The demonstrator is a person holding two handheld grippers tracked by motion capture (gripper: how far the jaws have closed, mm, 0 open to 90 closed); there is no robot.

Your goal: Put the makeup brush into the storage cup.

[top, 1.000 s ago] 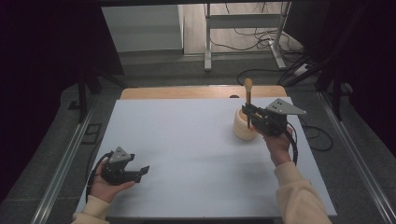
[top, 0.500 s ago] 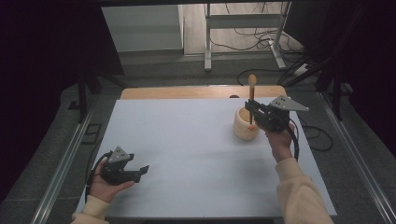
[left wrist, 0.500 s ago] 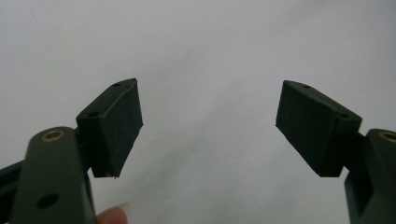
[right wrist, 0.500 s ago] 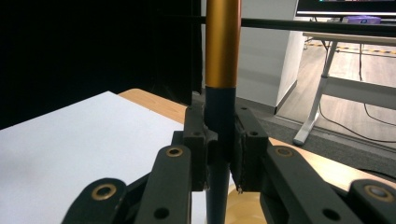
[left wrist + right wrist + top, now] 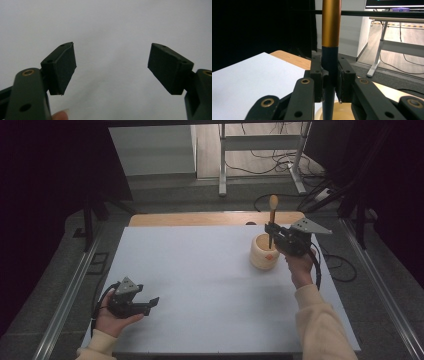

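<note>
Right gripper (image 5: 270, 231) pinches the dark lower shaft of one wooden-handled utensil (image 5: 273, 210), held upright directly above the one cream holder (image 5: 263, 253); whether its tip is inside the holder is hard to tell. To do the step well: keep the shaft vertical, centred over the holder's mouth, move straight along its axis, avoid nudging the rim. Left gripper (image 5: 150, 303) rests well left of the holder, nearer the person, jaws spread, empty. Count: one utensil, one holder, two grippers.
</note>
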